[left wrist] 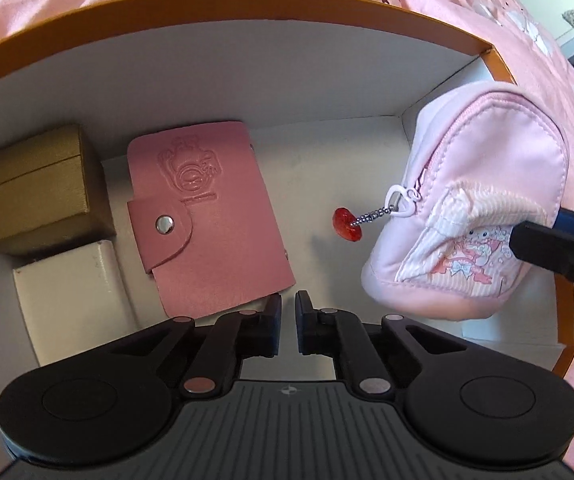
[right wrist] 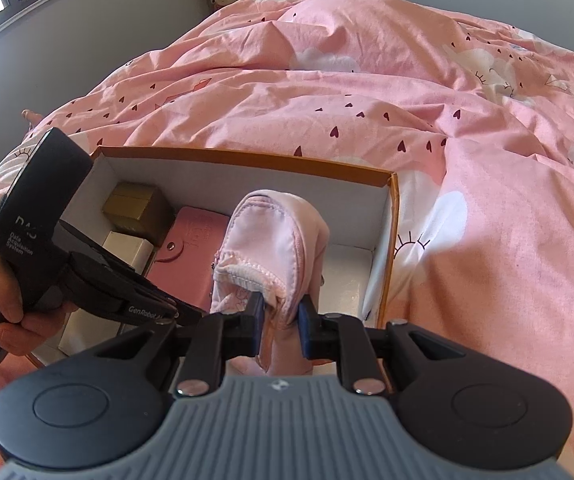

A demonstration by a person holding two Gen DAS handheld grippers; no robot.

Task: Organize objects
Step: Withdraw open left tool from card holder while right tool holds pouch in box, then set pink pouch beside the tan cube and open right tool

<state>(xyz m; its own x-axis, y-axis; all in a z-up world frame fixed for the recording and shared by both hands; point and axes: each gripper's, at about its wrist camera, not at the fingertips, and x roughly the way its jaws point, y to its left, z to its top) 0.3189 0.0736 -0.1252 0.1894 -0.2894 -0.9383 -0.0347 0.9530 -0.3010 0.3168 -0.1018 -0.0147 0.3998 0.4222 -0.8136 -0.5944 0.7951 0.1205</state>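
Inside orange box (left wrist: 223,4), gold box (left wrist: 39,188), pink wallet (left wrist: 207,208), pouch (left wrist: 471,208)

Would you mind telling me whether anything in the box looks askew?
The pink leather snap wallet lies slightly rotated against the box walls; the gold box and white box sit squarely. Nothing is spilled or damaged.

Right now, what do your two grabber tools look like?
Both are black. The left gripper and right gripper each have two round black discs, silver rivets and a ribbed grey plate. The right one's fingers look dark blue. White "Data Acquisition System" lettering marks the left one.
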